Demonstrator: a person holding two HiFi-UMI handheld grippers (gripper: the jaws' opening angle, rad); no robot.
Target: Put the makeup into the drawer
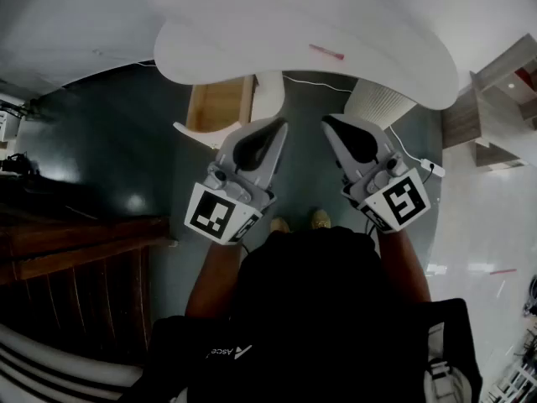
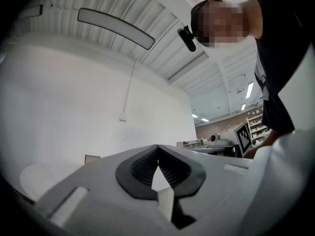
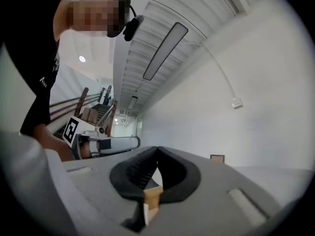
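A thin pink makeup stick [image 1: 325, 53] lies on the white curved table [image 1: 252, 49], well beyond both grippers. Below the table's near edge an open wooden drawer [image 1: 220, 104] shows its tan inside. My left gripper [image 1: 277, 125] and right gripper [image 1: 329, 122] are held side by side in front of the person's body, below the table edge, pointing forward. Both are shut with nothing in them. In the left gripper view the black pads [image 2: 170, 167] meet at the tip of the left gripper [image 2: 158, 146]. The right gripper [image 3: 157, 149] likewise has its pads [image 3: 139, 173] closed together.
A white ribbed cylinder [image 1: 379, 103] stands under the table's right end, with a white cable [image 1: 417, 159] on the dark floor near it. A dark wooden railing [image 1: 75, 242] lies to the left. Pale shelving [image 1: 495, 99] stands at the right edge.
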